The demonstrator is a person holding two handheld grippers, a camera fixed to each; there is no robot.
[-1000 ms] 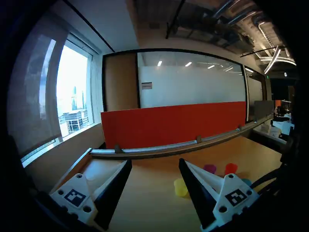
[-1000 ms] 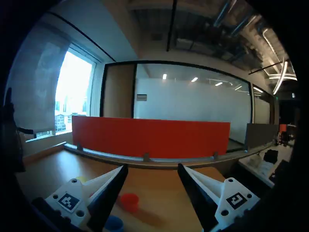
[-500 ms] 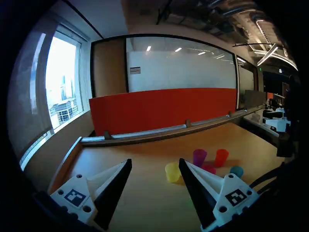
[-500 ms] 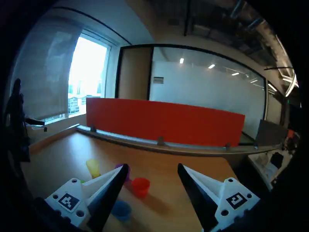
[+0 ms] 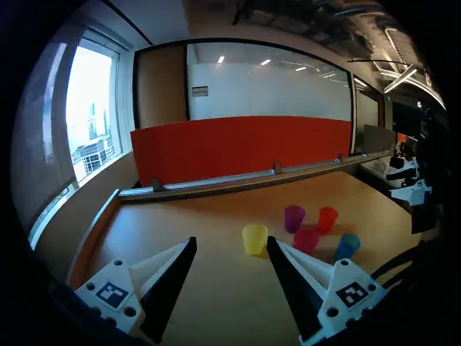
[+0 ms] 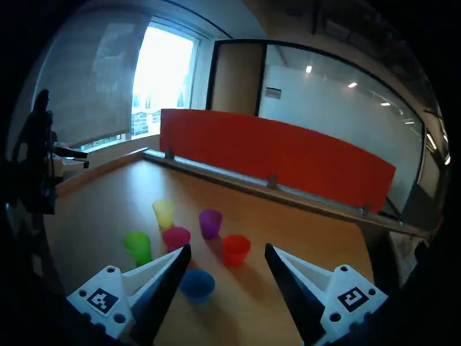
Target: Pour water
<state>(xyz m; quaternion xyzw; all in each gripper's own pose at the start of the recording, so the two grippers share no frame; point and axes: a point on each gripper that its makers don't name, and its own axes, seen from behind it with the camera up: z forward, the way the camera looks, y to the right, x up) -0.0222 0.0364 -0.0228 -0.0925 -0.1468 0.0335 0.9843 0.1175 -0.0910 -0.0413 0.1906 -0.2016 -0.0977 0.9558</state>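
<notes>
left gripper [image 5: 230, 238] and right gripper [image 6: 227, 246] hold fingers [image 5: 167, 274] spread, empty, coloured cups [image 6: 210, 222] clustered on the desk [image 6: 115, 190] ahead.

Plastic cups [image 5: 294, 218], middle of the table [image 6: 104, 196]: six
Yellow cup [image 6: 163, 212]: one
Purple cup [image 6: 210, 222]: one
Pink cup [image 6: 176, 237]: one
Red cup [image 6: 236, 249]: one
Green cup [image 6: 138, 246]: one
Blue cup [image 6: 197, 284]: one
Red divider panel [image 6: 276, 153], far table edge: one
Window [image 6: 167, 81]: one

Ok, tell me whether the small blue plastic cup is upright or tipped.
Upright: the small blue plastic cup stands on its base, open mouth facing up.
</notes>
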